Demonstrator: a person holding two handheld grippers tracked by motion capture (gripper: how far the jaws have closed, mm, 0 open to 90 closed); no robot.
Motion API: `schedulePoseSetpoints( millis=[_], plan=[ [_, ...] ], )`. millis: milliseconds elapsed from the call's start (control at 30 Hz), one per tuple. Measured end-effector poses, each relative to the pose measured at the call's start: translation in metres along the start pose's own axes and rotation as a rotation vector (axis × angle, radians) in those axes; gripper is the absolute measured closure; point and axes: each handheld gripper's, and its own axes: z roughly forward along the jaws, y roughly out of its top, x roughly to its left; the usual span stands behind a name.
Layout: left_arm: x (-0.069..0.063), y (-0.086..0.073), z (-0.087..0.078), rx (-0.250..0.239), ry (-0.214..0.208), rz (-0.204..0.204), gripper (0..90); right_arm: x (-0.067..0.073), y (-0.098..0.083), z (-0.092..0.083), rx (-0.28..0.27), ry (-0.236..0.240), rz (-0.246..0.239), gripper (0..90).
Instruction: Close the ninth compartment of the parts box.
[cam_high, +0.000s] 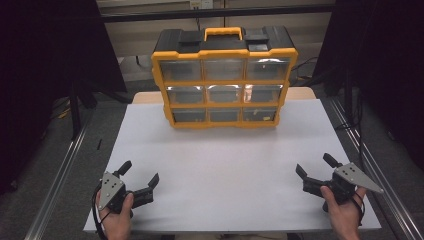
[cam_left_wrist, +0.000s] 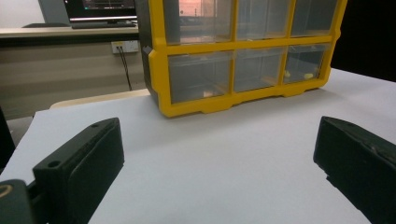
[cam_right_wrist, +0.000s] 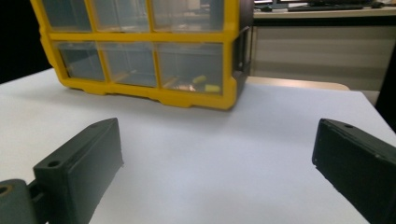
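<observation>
- High view: a yellow drawer box (cam_high: 224, 80) is seen standing upright at the far middle of the white table (cam_high: 225, 165). The left gripper (cam_high: 140, 172) is held near the near left edge and the right gripper (cam_high: 314, 167) near the near right edge, both with jaws spread and nothing between them. A wide bare stretch is left between grippers and box.
- Left gripper view: the jaws are shown wide apart over bare tabletop, with the box's clear drawers (cam_left_wrist: 201, 77) well ahead.
- Right gripper view: the jaws are parted and empty; small yellow pieces (cam_right_wrist: 205, 84) are seen in the bottom corner drawer.
</observation>
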Motion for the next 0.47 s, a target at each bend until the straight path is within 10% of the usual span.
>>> schedulePoseSetpoints(
  millis=[467],
  plan=[
    [-0.0006,-0.0015,0.0004,0.012,0.004,0.000,1.8,-0.0047,-0.0076,-0.0078,0.000,-0.035,0.018,0.9]
  ],
)
